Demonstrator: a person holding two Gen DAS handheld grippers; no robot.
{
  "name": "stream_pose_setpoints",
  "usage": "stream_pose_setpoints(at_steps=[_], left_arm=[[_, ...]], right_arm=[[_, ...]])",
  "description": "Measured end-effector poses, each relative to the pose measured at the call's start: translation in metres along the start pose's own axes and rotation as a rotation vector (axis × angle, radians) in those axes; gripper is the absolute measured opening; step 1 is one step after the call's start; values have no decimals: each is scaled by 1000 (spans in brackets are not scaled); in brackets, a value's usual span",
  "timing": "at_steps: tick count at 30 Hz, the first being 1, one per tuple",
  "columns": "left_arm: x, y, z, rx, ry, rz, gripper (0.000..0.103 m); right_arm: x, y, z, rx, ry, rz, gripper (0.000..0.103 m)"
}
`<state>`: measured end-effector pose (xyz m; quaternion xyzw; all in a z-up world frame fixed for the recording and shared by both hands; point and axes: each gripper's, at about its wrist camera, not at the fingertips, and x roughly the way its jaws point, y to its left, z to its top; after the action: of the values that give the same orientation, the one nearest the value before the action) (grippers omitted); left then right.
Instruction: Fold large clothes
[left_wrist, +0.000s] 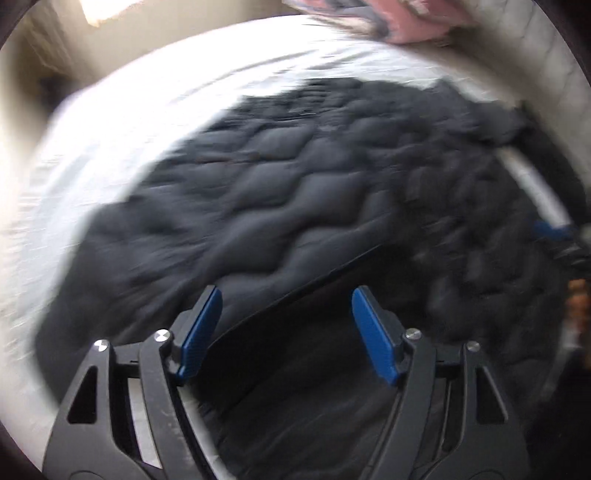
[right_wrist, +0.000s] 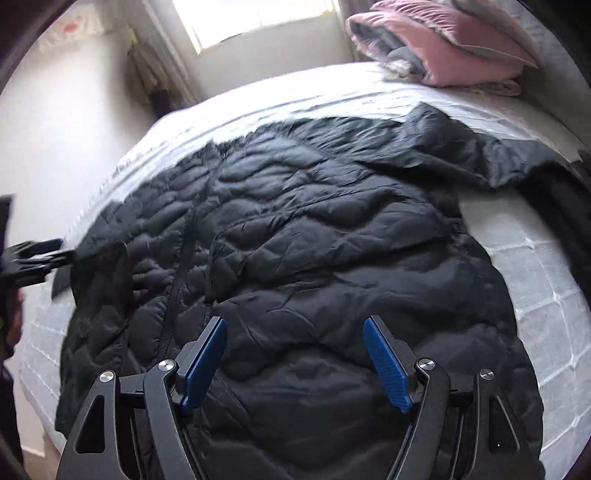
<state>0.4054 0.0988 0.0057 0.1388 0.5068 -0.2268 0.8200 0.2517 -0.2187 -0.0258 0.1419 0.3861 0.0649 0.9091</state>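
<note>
Both grippers stood open and empty over the black quilted jacket (right_wrist: 314, 236) spread across the bed (right_wrist: 524, 258): the right gripper (right_wrist: 295, 363) above its near hem, length running ahead, the left gripper (left_wrist: 286, 334) nearer the sleeve side.

The left wrist view is heavily smeared by motion blur: the black jacket (left_wrist: 295, 206) and white bed (left_wrist: 92, 155) streak sideways, while the left hand-held gripper (left_wrist: 286, 334) at the bottom stays sharp. The right wrist view is much crisper, blurring only slightly toward the left edge. Daylight enters from a window (right_wrist: 258, 22) at the top, blown out to white, and glares on the bed (right_wrist: 295, 92) below it. The jacket (right_wrist: 314, 258) reads dark with soft sheen on its quilting. Both frames bend at the edges, with dark corners.
</note>
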Motion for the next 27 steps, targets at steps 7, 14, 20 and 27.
stream_pose_setpoints(at_steps=[7, 14, 20, 27], left_arm=[[63, 26, 11, -79, 176, -118, 74], [50, -21, -28, 73, 165, -111, 74], [39, -17, -26, 31, 167, -13, 72], [23, -32, -59, 135, 161, 158, 3]], right_arm=[[13, -13, 5, 64, 48, 23, 79], [7, -14, 8, 83, 36, 69, 79], [7, -16, 6, 94, 33, 77, 79], [5, -31, 9, 154, 19, 77, 79]])
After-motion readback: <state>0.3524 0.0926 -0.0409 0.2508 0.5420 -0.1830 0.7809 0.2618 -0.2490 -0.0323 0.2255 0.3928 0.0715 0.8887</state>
